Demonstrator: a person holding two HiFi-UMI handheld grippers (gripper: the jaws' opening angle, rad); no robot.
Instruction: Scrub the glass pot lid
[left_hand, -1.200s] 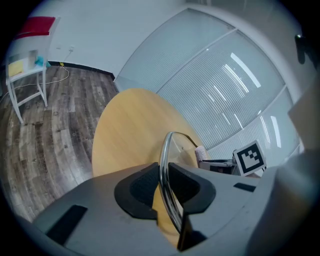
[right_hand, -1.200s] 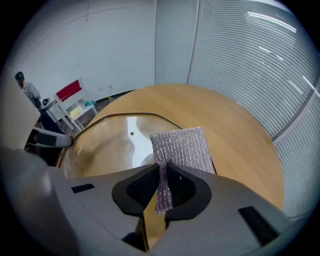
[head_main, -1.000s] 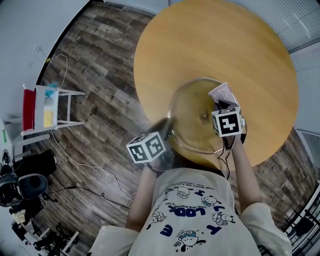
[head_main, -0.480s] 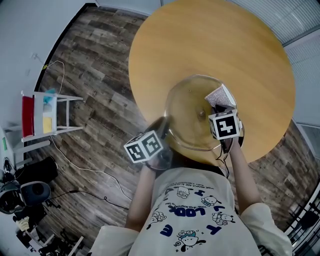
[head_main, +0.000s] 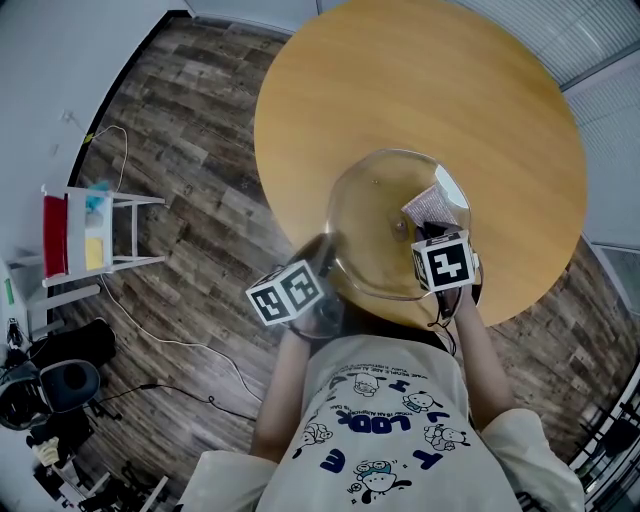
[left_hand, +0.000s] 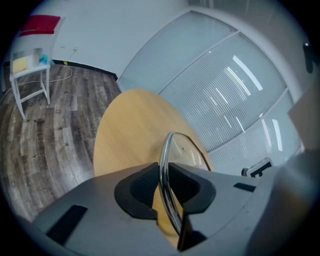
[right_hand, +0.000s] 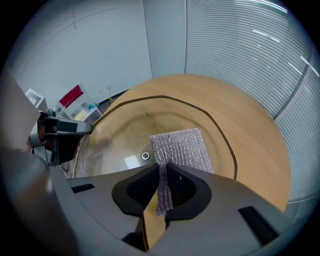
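Gripping the lid (head_main: 375, 225) by its rim alone, the left tongs (left_hand: 167, 172) are clenched on the metal edge and hold the glass tilted above the near edge of the worktop (head_main: 400, 80). The right tongs (right_hand: 164, 176) are clamped on a fold of silvery mesh cloth (right_hand: 184, 145) that lies flat on the glass.

Hard scrubbing could lever the smooth rim out of the left pads. The lid would then drop on the worktop, or past its edge to the floor (head_main: 200, 120), and might crack. The cloth, pinched by one narrow fold, could also pull free.

The only readable writing is "LOOK" on the shirt (head_main: 385, 420), upside down among cartoon figures. The cubes (head_main: 443, 262) carry square patterns, no words. Lid and cloth show no brand.
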